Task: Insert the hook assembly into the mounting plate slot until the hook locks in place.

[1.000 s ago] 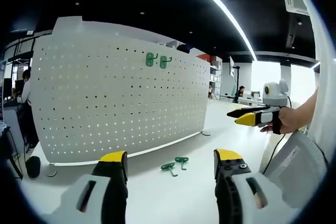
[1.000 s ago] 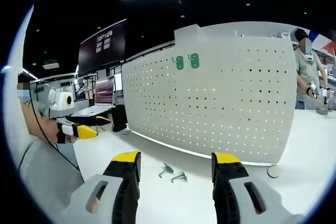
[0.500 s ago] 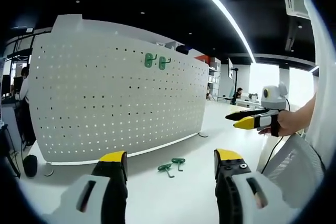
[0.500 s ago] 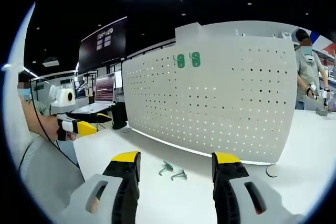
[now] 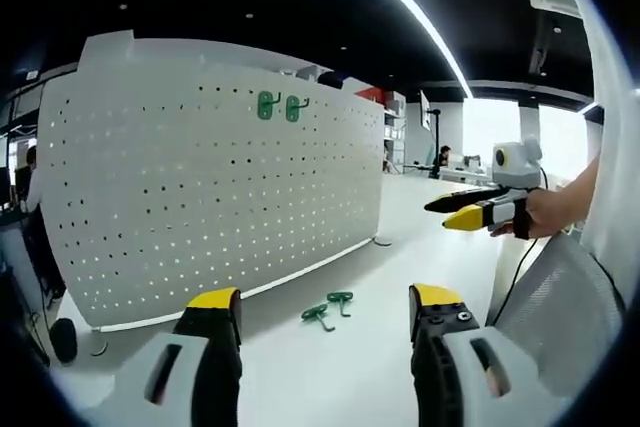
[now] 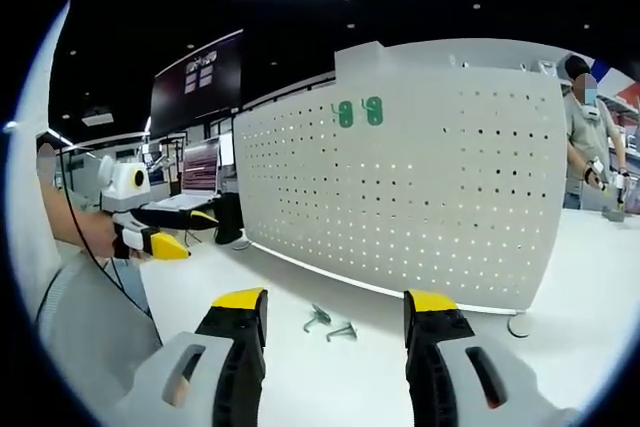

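Note:
A white pegboard mounting plate [image 5: 220, 187] [image 6: 420, 187] stands upright on the white table. Two green hooks [image 5: 278, 106] [image 6: 358, 112] hang side by side near its top edge. Two more green hooks [image 5: 328, 308] [image 6: 328, 325] lie loose on the table in front of the board. My left gripper [image 5: 325, 312] is open, well short of the loose hooks, with nothing between its jaws. It also appears at the left of the right gripper view [image 6: 180, 232]. My right gripper [image 6: 335, 312] is open and empty too, seen from the side in the left gripper view [image 5: 462, 209].
The board rests on small round feet [image 6: 518, 326] at its ends. A person [image 6: 588, 137] stands behind the board's right end, another person [image 5: 30, 197] at its left end. Desks and screens [image 6: 195, 182] fill the background room.
Both cameras shifted slightly; the board and hooks slid a little in view. In the right gripper view the left gripper rose somewhat. Loose hooks lie as before.

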Demonstrator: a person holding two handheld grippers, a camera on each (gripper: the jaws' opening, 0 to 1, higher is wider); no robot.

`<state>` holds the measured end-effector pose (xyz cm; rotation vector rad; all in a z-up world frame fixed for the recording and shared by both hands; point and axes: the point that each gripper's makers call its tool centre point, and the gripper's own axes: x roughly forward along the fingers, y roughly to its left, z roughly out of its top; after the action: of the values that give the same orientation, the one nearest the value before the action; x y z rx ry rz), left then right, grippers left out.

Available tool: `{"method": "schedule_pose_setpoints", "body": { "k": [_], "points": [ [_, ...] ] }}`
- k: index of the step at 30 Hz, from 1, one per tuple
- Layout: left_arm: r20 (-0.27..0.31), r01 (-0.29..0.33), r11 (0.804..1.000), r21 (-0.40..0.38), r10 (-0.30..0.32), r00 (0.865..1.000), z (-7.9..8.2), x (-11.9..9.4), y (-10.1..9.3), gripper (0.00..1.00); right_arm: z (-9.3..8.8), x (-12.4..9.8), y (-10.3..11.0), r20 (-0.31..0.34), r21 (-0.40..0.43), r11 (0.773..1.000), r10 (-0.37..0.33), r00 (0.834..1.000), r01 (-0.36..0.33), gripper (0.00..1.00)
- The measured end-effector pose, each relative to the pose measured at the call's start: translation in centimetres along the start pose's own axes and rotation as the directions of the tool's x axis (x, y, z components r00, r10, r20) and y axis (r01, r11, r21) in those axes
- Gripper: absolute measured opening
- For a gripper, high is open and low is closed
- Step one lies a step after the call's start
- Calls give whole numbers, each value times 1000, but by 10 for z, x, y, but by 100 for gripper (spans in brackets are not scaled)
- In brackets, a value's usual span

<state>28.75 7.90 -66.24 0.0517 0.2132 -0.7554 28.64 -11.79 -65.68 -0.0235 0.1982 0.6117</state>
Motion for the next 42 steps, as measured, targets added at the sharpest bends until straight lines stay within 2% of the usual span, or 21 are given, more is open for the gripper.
{"method": "schedule_pose_setpoints", "body": {
  "k": [12,14,18,23,33,35,38,40,42],
  "points": [
    [-87,78,994,71,-71,994,-7,13,7,70,-11,2,4,-55,-4,1000,13,998,-13,55],
    [-136,104,989,100,-90,987,-15,15,8,70,-14,2,4,-68,-3,1000,14,998,-14,55],
    [-161,133,983,123,-113,981,-17,19,11,69,-20,3,4,-96,-2,1000,18,995,-19,55],
    [-218,186,968,169,-147,965,-24,23,13,68,-24,3,6,-114,4,1000,29,993,-28,55],
    [-274,249,947,204,-189,943,-22,34,21,68,-32,4,7,-145,13,999,39,989,-38,54],
    [-294,272,936,223,-202,934,-23,36,21,67,-32,4,8,-145,15,999,41,989,-39,54],
    [-366,335,890,311,-213,906,-31,40,21,63,-32,4,7,-146,14,999,41,988,-39,53],
    [-376,350,886,304,-226,899,-32,43,20,63,-32,4,7,-146,14,999,42,988,-40,53],
    [-394,371,873,316,-235,889,-32,47,21,63,-33,4,8,-151,13,999,44,988,-42,53]
  ]
}}
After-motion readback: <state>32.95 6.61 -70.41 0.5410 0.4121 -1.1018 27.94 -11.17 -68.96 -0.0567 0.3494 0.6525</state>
